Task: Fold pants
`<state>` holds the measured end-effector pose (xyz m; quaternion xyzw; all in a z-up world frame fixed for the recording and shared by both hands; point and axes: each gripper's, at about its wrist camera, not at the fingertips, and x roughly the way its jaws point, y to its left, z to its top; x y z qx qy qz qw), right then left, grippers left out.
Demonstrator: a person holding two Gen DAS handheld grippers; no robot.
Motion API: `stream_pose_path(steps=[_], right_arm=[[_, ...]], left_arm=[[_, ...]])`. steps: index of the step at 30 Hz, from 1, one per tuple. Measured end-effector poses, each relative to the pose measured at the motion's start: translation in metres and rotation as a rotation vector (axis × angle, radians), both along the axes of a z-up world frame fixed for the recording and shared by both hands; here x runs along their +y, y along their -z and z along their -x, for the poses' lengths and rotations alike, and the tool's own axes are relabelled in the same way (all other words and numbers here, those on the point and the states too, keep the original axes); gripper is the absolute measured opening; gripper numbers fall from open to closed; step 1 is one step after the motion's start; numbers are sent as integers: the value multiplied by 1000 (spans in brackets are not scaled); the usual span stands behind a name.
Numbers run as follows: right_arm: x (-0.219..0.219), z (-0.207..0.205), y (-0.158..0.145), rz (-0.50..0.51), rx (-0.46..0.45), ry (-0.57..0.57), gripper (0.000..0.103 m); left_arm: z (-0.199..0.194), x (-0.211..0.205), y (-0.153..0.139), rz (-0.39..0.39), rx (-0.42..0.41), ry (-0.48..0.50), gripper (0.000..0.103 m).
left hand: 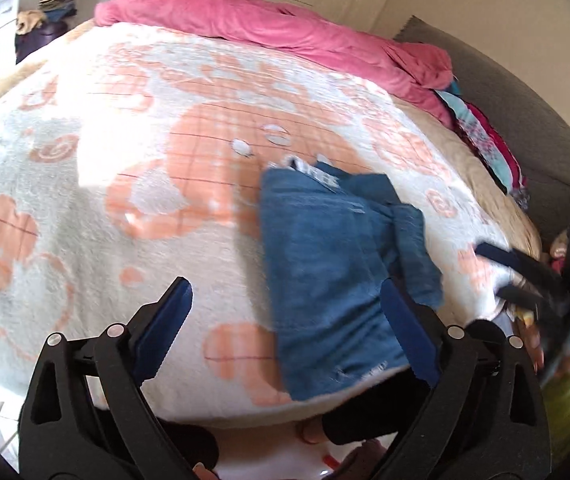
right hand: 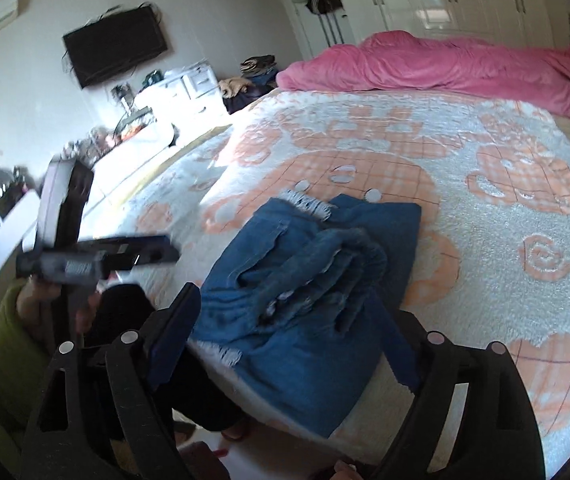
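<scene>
On fluffy blanket [right hand: 485, 152]: folded denim pants [right hand: 309, 280], frayed hems; both grippers [left hand: 285, 308] [right hand: 285, 320] wide, empty

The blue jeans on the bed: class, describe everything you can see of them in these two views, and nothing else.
The blue jeans are denim, mid-blue, with frayed whitish hems and small ripped patches. They lie folded into a compact, layered bundle, rumpled on top, near the front edge of the bed, resting on the fluffy peach-and-white blanket. Neither the left gripper nor the right gripper holds them: both stand open above the bundle, and the pads press on nothing.
</scene>
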<state>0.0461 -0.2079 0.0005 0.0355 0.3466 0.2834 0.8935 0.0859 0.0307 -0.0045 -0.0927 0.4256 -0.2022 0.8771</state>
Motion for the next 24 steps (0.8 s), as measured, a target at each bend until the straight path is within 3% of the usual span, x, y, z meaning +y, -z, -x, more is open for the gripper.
stream_pose_path(steps=[3, 5, 6, 9, 11, 18, 19, 20, 21, 24], right_arm=[[24, 18, 2, 90, -41, -58, 83], [44, 28, 6, 140, -63, -112, 83], [51, 31, 8, 159, -71, -131, 82], [81, 37, 17, 237, -89, -209, 60], [94, 36, 21, 272, -103, -242, 53], [130, 15, 32, 411, -160, -343, 47], [134, 10, 39, 455, -163, -353, 37], [137, 6, 47, 489, -161, -369, 15], [139, 0, 56, 493, -122, -403, 7], [133, 3, 60, 431, -69, -423, 4]], left_arm=[[-14, 1, 0, 10, 8, 4, 88], [-23, -3, 1, 16, 13, 24, 74], [-29, -6, 2, 18, 19, 33, 58], [-43, -20, 5, 34, 45, 83, 30], [-50, -31, 7, 22, 53, 112, 29], [-68, -58, 28, -36, 101, 162, 30], [-69, -59, 29, -38, 104, 159, 30], [-69, -59, 30, -36, 107, 158, 31], [-70, -59, 31, -32, 108, 159, 34], [-72, -59, 33, -27, 116, 163, 36]])
